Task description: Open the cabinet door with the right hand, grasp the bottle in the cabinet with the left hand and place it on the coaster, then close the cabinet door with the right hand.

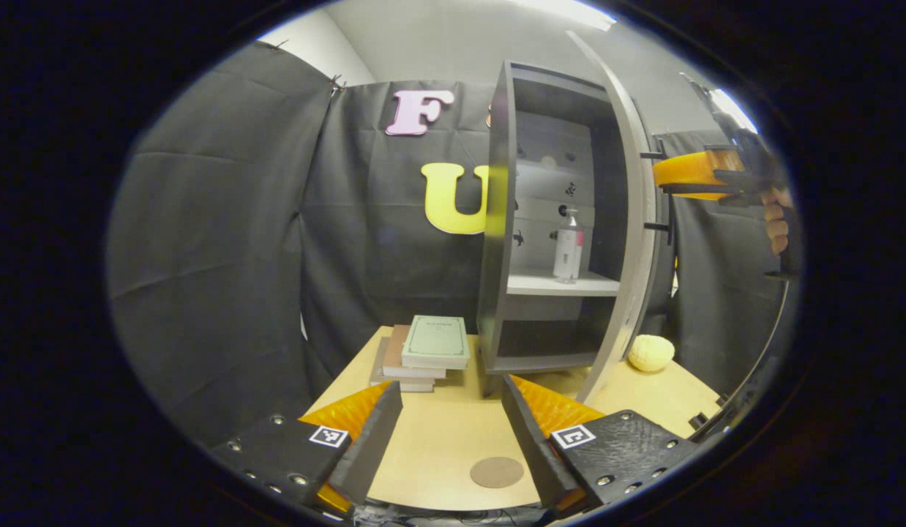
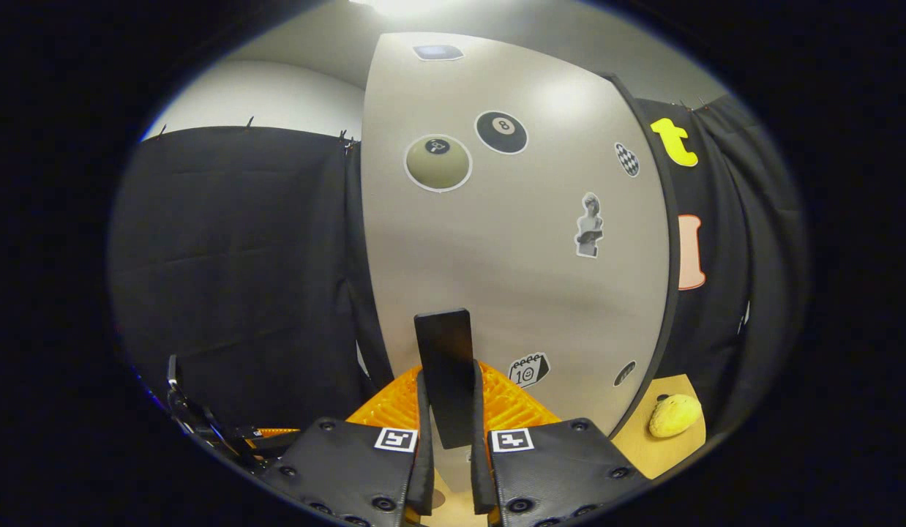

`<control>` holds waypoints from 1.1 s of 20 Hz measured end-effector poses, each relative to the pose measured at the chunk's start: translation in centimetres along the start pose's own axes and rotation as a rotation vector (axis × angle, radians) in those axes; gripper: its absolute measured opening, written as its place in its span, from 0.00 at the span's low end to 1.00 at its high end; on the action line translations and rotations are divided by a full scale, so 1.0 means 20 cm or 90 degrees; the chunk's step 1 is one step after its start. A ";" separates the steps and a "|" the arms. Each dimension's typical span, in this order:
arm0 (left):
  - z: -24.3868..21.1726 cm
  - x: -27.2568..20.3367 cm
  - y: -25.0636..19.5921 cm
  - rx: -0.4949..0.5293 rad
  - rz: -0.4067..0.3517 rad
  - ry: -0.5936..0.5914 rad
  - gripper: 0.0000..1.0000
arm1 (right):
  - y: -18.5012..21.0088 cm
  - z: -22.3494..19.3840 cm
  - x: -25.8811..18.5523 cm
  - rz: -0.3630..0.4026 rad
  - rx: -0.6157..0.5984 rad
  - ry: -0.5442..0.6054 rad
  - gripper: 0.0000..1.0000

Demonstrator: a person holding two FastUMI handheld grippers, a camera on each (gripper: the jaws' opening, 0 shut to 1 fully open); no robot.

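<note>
1. Here the cabinet (image 1: 548,219) stands on the worktop (image 1: 438,432), its door (image 1: 629,219) swung open so that it shows edge-on in the left gripper view.
2. Inside the cabinet, the bottle (image 1: 568,245) stands upright on the middle shelf (image 1: 563,284), toward the right side of that compartment; it is clear with a pump top and a label.
3. The compartment below the shelf is dark, and I cannot tell what it holds.
4. The left gripper (image 1: 449,424) hovers over the near part of the worktop, jaws wide apart and holding nothing, well apart from the bottle.
5. The coaster (image 1: 497,472), a round brown disc, lies flat on the worktop between the left gripper's fingers in that view, with nothing on it.
6. The right gripper (image 2: 447,439) has its jaws drawn narrow around the dark handle (image 2: 446,373) of the door, a finger pressing on each side of it.
7. In the left gripper view the right gripper appears at the far side of the door, held by a hand (image 1: 775,219).
8. The door's outer face carries several stickers, among them a black billiard ball (image 2: 501,132).
9. A stack of books (image 1: 424,351) lies on the worktop left of the cabinet.
10. A pale yellow round thing (image 1: 650,353) sits on the worktop just beside the foot of the door.
</note>
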State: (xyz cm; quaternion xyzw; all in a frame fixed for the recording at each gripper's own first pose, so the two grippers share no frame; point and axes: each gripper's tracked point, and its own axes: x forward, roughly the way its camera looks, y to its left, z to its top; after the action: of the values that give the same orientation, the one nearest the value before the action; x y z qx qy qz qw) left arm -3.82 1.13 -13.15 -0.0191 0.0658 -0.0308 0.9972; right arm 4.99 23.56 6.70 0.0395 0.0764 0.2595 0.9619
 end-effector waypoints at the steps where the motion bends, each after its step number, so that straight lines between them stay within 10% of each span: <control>1: 0.01 0.00 -0.03 -0.002 -0.005 -0.002 0.83 | 0.00 0.00 0.00 -0.001 -0.002 0.001 0.22; 22: 0.05 0.22 -0.61 0.023 -0.162 0.010 0.83 | -0.13 0.01 -0.10 -0.118 0.046 -0.018 0.14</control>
State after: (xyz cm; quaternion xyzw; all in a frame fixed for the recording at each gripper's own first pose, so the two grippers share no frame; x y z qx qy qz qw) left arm 0.01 -11.33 -12.26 -0.0092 0.0703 -0.1587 0.9848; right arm 4.62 20.42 6.76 0.0707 0.0758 0.1658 0.9807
